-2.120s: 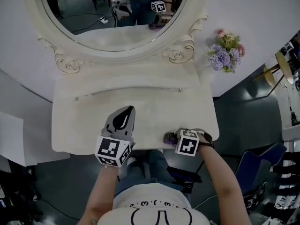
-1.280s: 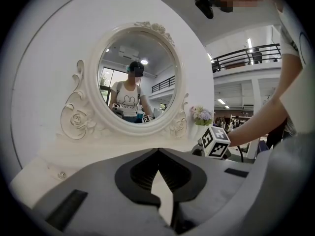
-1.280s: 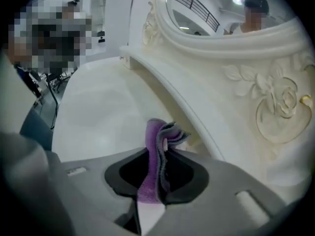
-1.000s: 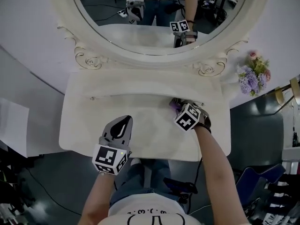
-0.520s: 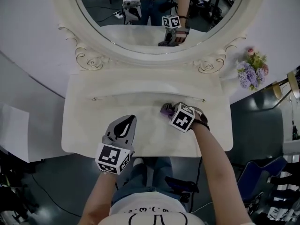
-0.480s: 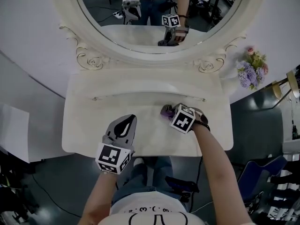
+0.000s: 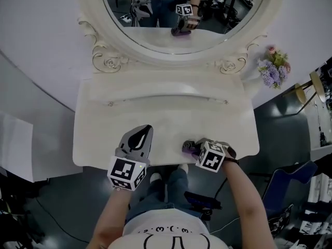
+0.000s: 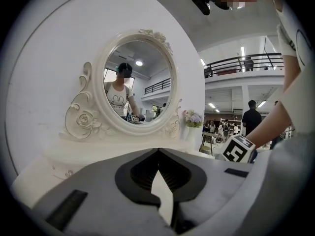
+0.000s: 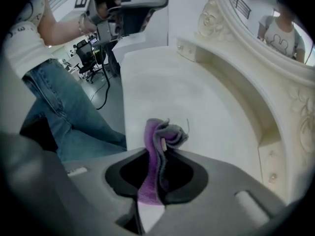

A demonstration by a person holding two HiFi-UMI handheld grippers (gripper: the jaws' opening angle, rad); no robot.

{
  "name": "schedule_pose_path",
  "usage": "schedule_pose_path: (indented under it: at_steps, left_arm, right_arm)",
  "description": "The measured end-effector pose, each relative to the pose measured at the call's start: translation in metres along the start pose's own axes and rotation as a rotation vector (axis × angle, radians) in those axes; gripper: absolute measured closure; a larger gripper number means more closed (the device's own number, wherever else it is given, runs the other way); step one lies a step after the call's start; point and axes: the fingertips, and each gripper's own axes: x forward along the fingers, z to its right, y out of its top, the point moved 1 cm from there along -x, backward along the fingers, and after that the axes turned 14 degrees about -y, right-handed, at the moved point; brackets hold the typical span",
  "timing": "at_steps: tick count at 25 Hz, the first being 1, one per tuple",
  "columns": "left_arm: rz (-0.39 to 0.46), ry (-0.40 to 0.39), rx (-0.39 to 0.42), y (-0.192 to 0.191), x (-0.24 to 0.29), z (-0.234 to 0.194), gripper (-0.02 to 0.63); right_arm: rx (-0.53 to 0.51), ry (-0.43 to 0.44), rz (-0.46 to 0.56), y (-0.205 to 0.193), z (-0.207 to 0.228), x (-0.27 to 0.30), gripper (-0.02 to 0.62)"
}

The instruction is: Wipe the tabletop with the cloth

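- The right claw (image 9: pixel 157 157) is clamped on the purple cloth (image 9: pixel 165 132). The cloth bunches out past the tips and seems to rest on the desk (image 9: pixel 162 82) near its front edge.
- My judgement of the risk: only a narrow fold is pinched, so a hard drag could tug it free. This close to the rim, a stroke towards the person could run off the desk.
- The right forearm comes in from the front, with the claw pointing left along the edge.
- The left claw (image 8: pixel 158 154), closed on nothing, is held over the front-left part of the desk.
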Motion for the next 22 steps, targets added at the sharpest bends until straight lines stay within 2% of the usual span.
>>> schedule_pose_path:
  at_steps: [4,7,10,15,22]
  left_arm:
    - [0.008,-0.004,-0.004,0.001,-0.011,0.002,0.607]
    - [0.014,0.008,-0.01,0.002,-0.018,-0.001,0.607]
    - [0.015,0.035,-0.017,-0.002,-0.026,-0.006,0.607]
    - [-0.005,0.095,-0.035,-0.012,-0.039,-0.017,0.607]
    - [-0.016,0.172,-0.053,-0.015,-0.037,-0.035,0.607]
  right_arm:
    - [-0.006,0.044,-0.007,-0.006,-0.036,-0.01,0.512]
    - [0.015,0.092,-0.001,-0.002,-0.038,-0.02,0.506]
    - [0.056,-0.016,0.042,0.008,-0.004,-0.023,0.503]
    - [0.173,-0.226,0.103,0.031,0.085,-0.01,0.503]
    - [0.223,-0.352,0.079,0.057,0.175,0.027,0.5]
